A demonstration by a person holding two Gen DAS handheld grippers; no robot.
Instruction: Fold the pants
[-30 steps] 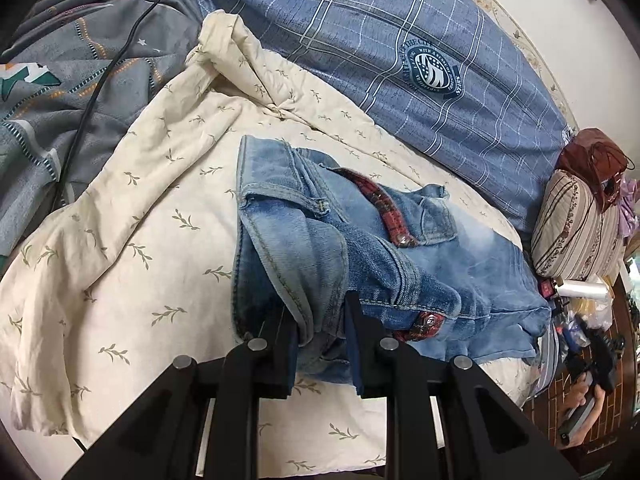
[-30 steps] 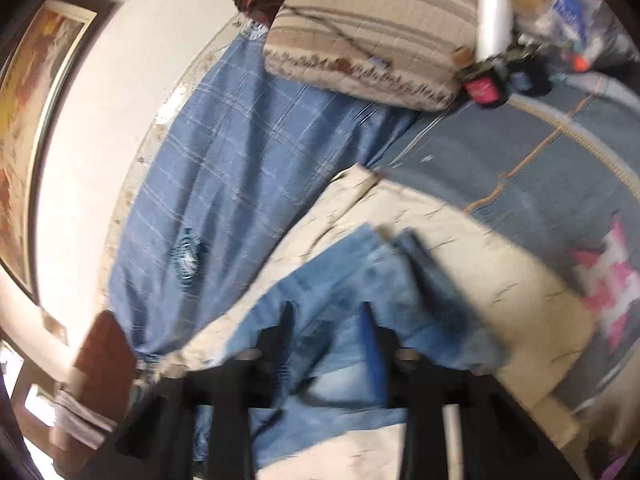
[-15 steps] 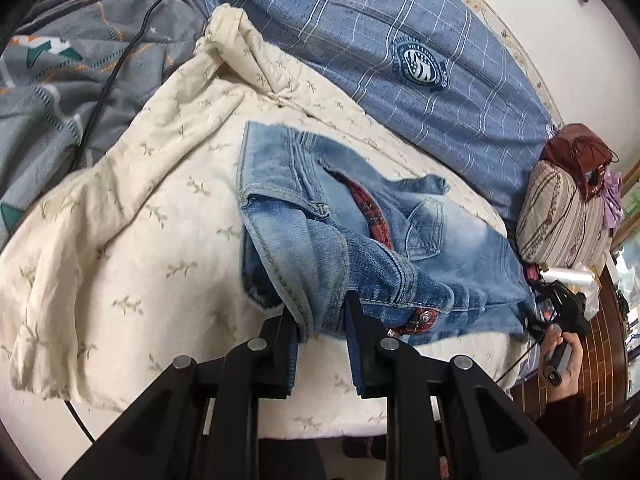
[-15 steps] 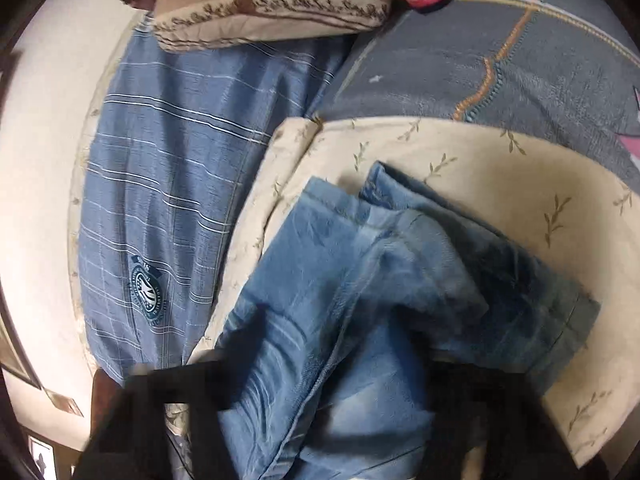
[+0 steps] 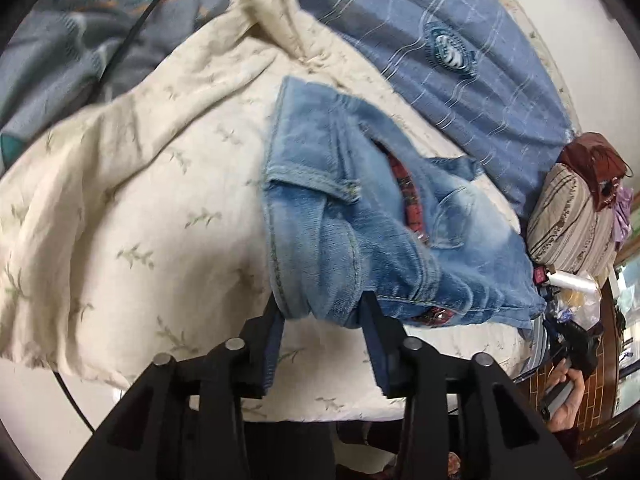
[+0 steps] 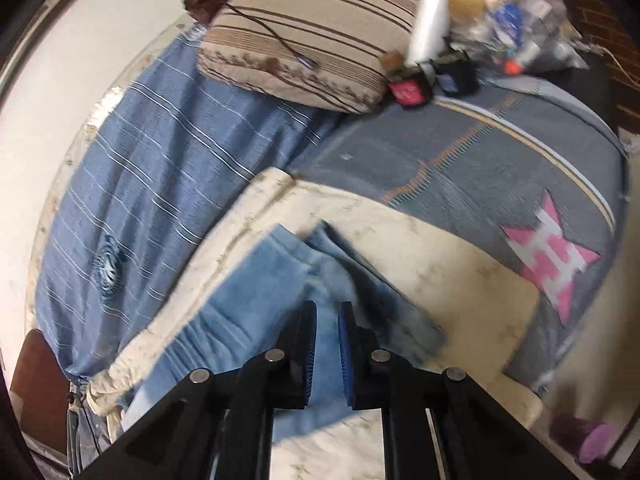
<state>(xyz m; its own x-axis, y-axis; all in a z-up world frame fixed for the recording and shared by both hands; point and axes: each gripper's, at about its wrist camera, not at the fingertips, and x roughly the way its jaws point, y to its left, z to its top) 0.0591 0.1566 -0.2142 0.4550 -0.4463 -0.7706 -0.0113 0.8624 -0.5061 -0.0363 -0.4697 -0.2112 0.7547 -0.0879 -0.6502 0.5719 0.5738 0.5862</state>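
Note:
A pair of light blue jeans (image 5: 360,220) with a red plaid belt lies on a cream leaf-print sheet (image 5: 140,220) on the bed. In the left wrist view my left gripper (image 5: 322,312) has a bunched fold of the waist end between its jaws, which stand fairly wide apart. In the right wrist view the leg end of the jeans (image 6: 272,300) lies folded on the sheet (image 6: 460,280). My right gripper (image 6: 327,314) hangs over the denim with its jaws nearly together; I cannot tell whether cloth is pinched.
A blue plaid blanket (image 5: 440,40) lies beyond the sheet. A striped pillow (image 6: 320,28) and a bag of small items (image 6: 512,12) sit at the bed's end. A grey quilt with a pink star (image 6: 548,256) lies to the right. A black cable (image 5: 132,36) crosses the grey bedding.
My left gripper's jaws have spread wider around the waist fold and pulled back toward the bed edge. My right gripper has swung back over the leg end, jaws close together.

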